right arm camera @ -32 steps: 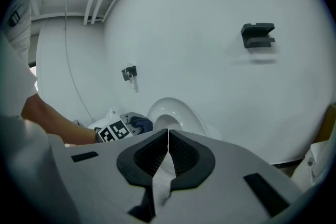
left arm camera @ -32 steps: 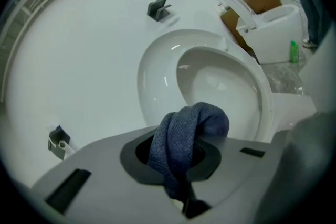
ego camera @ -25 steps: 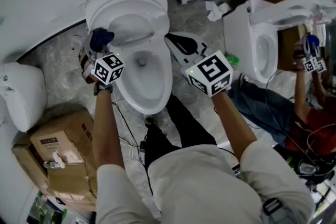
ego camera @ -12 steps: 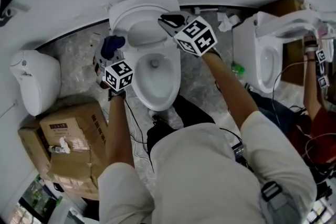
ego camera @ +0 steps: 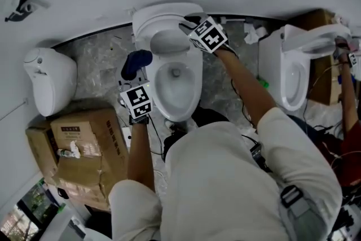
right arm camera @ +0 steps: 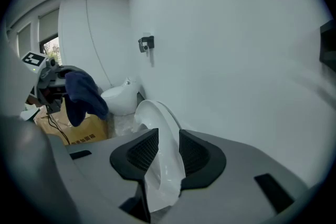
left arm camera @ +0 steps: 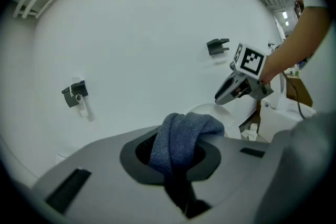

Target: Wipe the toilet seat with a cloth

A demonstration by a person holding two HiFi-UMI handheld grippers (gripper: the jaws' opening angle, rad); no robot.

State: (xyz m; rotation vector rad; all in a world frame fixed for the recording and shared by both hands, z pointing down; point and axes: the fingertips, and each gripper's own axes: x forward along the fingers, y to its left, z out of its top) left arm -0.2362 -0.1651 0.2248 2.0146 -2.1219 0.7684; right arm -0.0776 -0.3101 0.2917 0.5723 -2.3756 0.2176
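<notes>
While the left gripper [left arm camera: 180, 162] clamps a blue cloth [left arm camera: 181, 131] beside the toilet bowl [ego camera: 177, 93], the right gripper [right arm camera: 164, 150] is opening its jaws around the raised toilet lid [right arm camera: 157, 115].

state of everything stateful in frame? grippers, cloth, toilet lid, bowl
Left gripper: shut on dark blue knitted cloth.
Cloth: bunched, draped over the jaws.
Right gripper: jaws opening, edge of white plastic toilet lid between them.
Lid: raised, leaning back at the wall.
White ceramic toilet bowl: uncovered.
</notes>
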